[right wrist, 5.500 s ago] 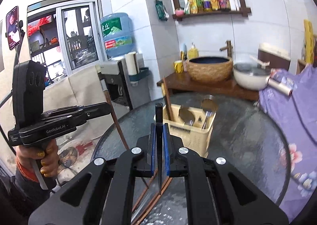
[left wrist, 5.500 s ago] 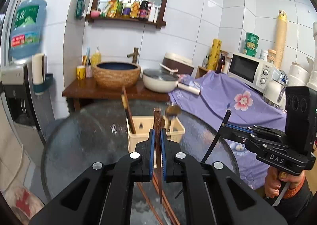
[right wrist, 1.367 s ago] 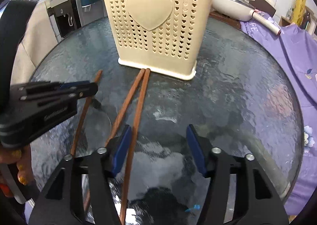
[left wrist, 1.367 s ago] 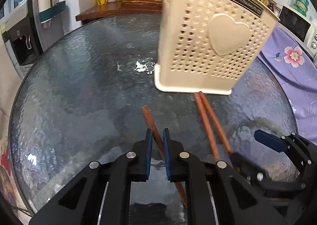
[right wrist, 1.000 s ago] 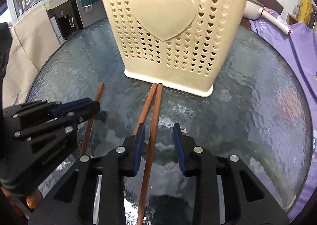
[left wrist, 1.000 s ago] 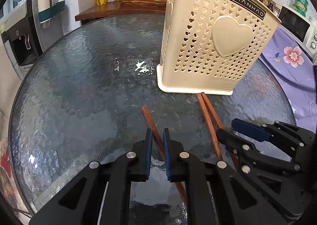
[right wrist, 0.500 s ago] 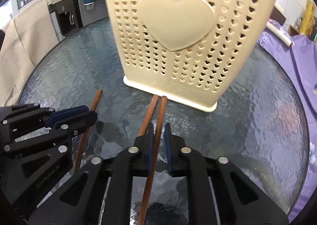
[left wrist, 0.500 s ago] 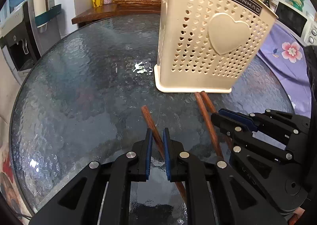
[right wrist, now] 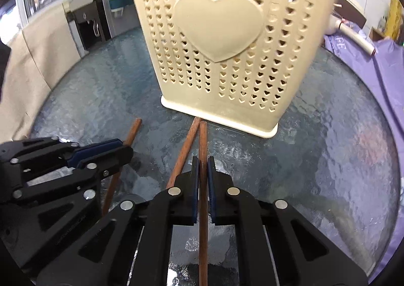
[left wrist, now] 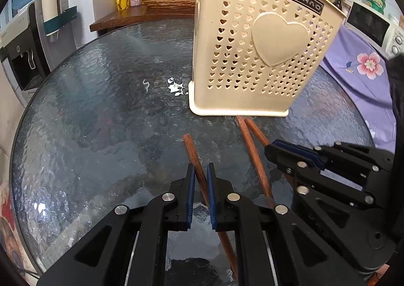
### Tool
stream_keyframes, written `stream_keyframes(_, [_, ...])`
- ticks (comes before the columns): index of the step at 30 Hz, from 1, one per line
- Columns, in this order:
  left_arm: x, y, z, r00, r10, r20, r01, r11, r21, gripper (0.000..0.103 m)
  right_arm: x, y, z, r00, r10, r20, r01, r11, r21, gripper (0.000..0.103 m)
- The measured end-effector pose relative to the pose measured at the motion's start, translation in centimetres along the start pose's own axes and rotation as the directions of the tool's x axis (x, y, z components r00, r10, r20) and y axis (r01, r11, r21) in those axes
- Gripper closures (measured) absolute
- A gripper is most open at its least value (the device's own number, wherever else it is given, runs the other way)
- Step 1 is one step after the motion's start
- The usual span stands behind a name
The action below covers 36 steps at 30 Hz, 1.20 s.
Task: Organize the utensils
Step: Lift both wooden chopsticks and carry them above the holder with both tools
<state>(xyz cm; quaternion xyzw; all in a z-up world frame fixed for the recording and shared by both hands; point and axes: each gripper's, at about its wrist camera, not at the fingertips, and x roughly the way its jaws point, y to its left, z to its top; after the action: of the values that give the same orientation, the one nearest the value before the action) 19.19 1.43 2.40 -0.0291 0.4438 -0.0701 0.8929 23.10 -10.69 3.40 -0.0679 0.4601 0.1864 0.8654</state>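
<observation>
Because the chopsticks lie flat on the glass table [left wrist: 101, 114], the left gripper [left wrist: 200, 172] pinches one chopstick [left wrist: 192, 152] low, before the utensil basket [left wrist: 255, 59]. Right view: the right gripper [right wrist: 202, 167] clamps another chopstick [right wrist: 202, 139], its neighbour [right wrist: 184, 149] lying just beside.

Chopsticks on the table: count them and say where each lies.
3. One in the left gripper, one in the right gripper, one loose between. Others may be hidden.
</observation>
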Motion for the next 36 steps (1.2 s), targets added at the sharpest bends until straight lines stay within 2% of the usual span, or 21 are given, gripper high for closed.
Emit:
stream_keyframes(4, [-0.2, 0.4, 0.3, 1.0, -0.014, 0.001, 0.014, 0.999, -0.036, 0.096, -1.7, -0.9, -0.3, 0.997, 0.05, 0.053, -0.051, 0.998, 0.034, 0.096])
stream_keyframes(8, [-2.0, 0.5, 1.0, 0.998, -0.035, 0.048, 0.037, 0.998, -0.041, 0.097, -3.9, -1.7, -0.5, 0.987, 0.117, 0.109, -0.123, 0.991, 0.05, 0.096])
stream_keyframes(12, [-5.1, 0.4, 1.8, 0.99, -0.08, 0.12, 0.086, 0.995, -0.049, 0.097, -6.6, -3.3, -0.5, 0.963, 0.2, 0.181, -0.22, 0.97, 0.1, 0.096])
stream_keyframes(17, [-8.8, -0.1, 2.5, 0.969, -0.126, 0.214, 0.135, 0.991, -0.026, 0.097, -9.9, -4.5, -0.3, 0.935, 0.245, 0.255, -0.274, 0.958, 0.085, 0.096])
stream_keyframes(22, [-11.7, -0.3, 2.6, 0.946, -0.188, 0.264, 0.194, 0.981, 0.002, 0.097, -12.9, -4.2, 0.7, 0.913, 0.273, 0.303, -0.298, 0.954, 0.04, 0.096])
stream_keyframes(27, [-13.5, 0.3, 2.8, 0.934, -0.229, 0.274, 0.237, 0.972, 0.006, 0.097, -16.3, -4.2, 0.9, 0.895, 0.297, 0.333, -0.312, 0.95, -0.01, 0.096])
stream_keyframes(31, [-14.9, 0.6, 2.6, 0.931, -0.245, 0.272, 0.247, 0.969, 0.026, 0.097, -18.0, -4.3, 0.9, 0.886, 0.315, 0.339, -0.325, 0.945, -0.028, 0.096])
stream_keyframes(36, [-16.7, 0.9, 2.4, 0.927, -0.247, 0.283, 0.243, 0.969, 0.049, 0.097, -19.4, -4.1, 0.8, 0.889, 0.307, 0.339, -0.305, 0.95, -0.062, 0.096])
